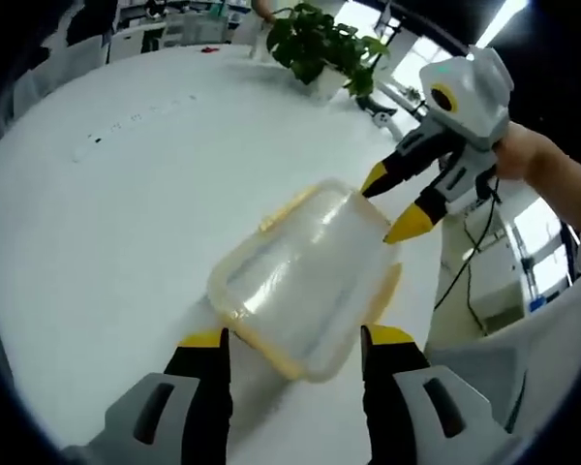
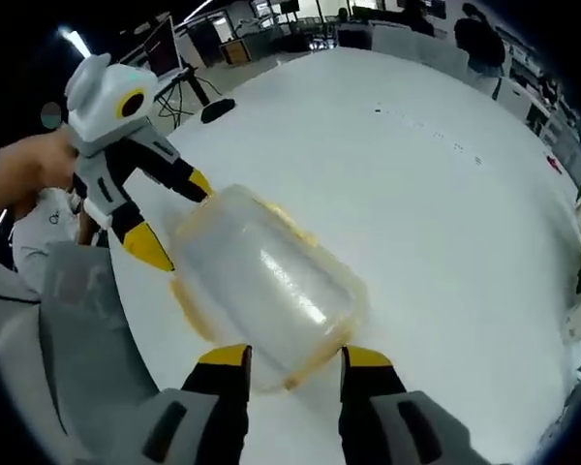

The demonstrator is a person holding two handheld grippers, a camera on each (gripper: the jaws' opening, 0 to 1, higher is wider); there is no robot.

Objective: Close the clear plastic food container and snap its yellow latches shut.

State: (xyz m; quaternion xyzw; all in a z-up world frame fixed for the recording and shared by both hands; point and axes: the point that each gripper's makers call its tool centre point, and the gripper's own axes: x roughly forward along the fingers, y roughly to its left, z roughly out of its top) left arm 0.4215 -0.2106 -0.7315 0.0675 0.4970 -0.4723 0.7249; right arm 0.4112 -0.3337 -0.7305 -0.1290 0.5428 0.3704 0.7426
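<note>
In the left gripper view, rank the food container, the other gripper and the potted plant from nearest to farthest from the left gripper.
1. Food container, just ahead between the left gripper's jaws.
2. Right gripper, at the container's far end.
3. Potted plant, far across the white table.

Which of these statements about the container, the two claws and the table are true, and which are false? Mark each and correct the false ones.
1. The clear container sits on a white table. True.
2. The right claw is clamped shut on a spoon. False: its jaws are apart, at the container's far end.
3. A leafy green plant stands on the table. True.
4. The container's trim is blue. False: it is yellow.
5. The left claw is open. True.
</note>
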